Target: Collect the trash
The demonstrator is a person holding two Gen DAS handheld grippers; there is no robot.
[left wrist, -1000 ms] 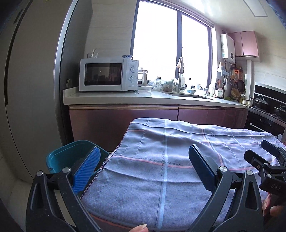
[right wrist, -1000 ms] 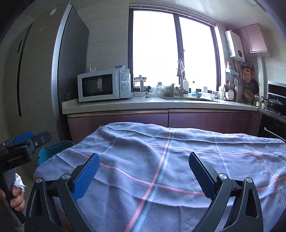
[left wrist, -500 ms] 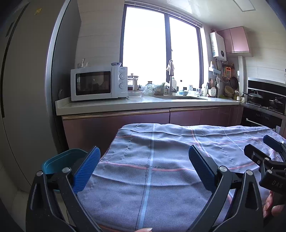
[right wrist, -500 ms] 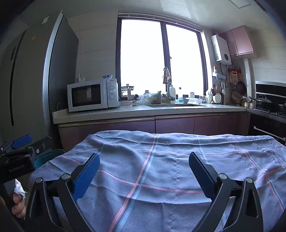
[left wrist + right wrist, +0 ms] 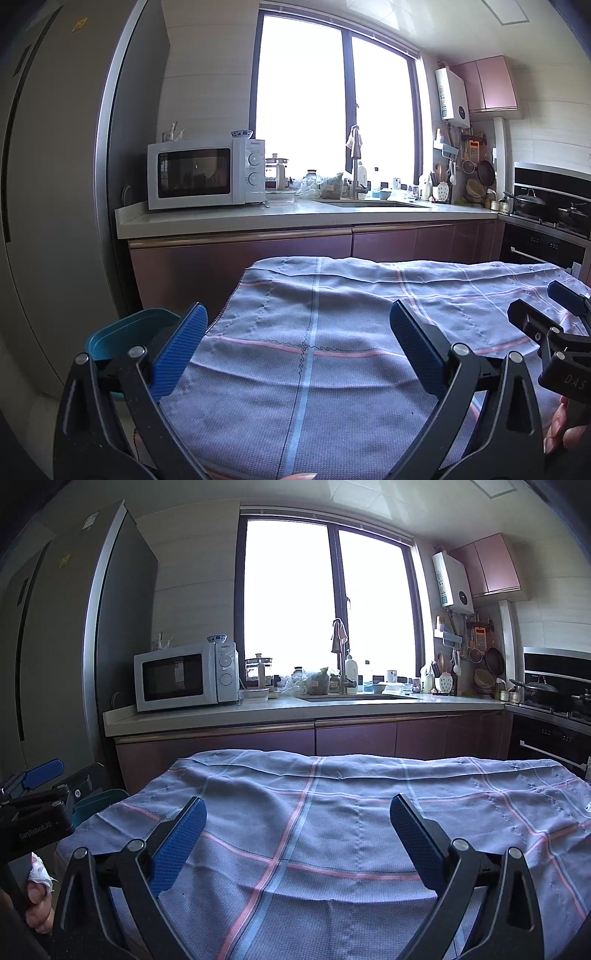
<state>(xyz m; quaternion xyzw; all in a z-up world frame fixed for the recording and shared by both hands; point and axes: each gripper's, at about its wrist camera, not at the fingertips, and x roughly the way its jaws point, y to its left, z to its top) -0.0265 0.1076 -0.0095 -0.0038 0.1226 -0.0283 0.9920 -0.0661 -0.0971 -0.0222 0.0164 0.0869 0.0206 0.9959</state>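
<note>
Two claws, left claw (image 5: 295,339) and right claw (image 5: 297,827), both spread over one checked cloth (image 5: 332,812), beside one teal bin (image 5: 122,332).

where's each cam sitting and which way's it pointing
Left wrist: on the left gripper, low over the cloth's left end, facing the counter, microwave and window; its open fingers, the right gripper and a fingertip show.
Right wrist: on the right gripper, further right over the cloth, facing the same way; its open fingers, the left gripper and a hand show.
Shared: cloth, microwave, counter, window, teal bin.
</note>
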